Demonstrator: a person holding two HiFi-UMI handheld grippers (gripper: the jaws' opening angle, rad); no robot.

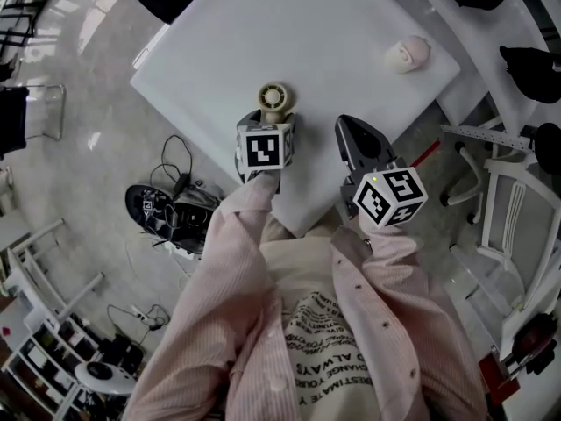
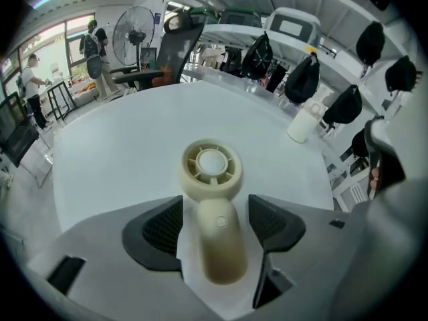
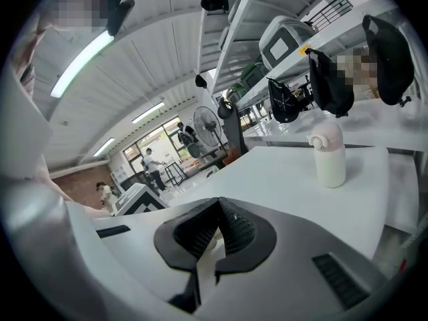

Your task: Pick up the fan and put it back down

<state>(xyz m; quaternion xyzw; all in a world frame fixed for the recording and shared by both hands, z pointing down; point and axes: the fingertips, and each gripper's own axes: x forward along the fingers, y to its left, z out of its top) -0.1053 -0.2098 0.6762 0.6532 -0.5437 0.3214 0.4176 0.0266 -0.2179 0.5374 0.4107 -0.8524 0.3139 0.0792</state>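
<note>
A small cream hand-held fan lies flat on the white table, its round head pointing away from me. My left gripper is open and straddles the fan's handle, with a gap between each dark pad and the handle. In the head view the fan shows just beyond the left gripper's marker cube, which hides the handle. My right gripper hovers over the table's near edge, to the right of the fan. It is shut with nothing in it, and its pads meet at the tip.
A white and pink bottle lies at the table's far right. Cables and a dark bag lie on the floor to the left. A white chair stands at the right. Black bags hang on shelves beyond the table.
</note>
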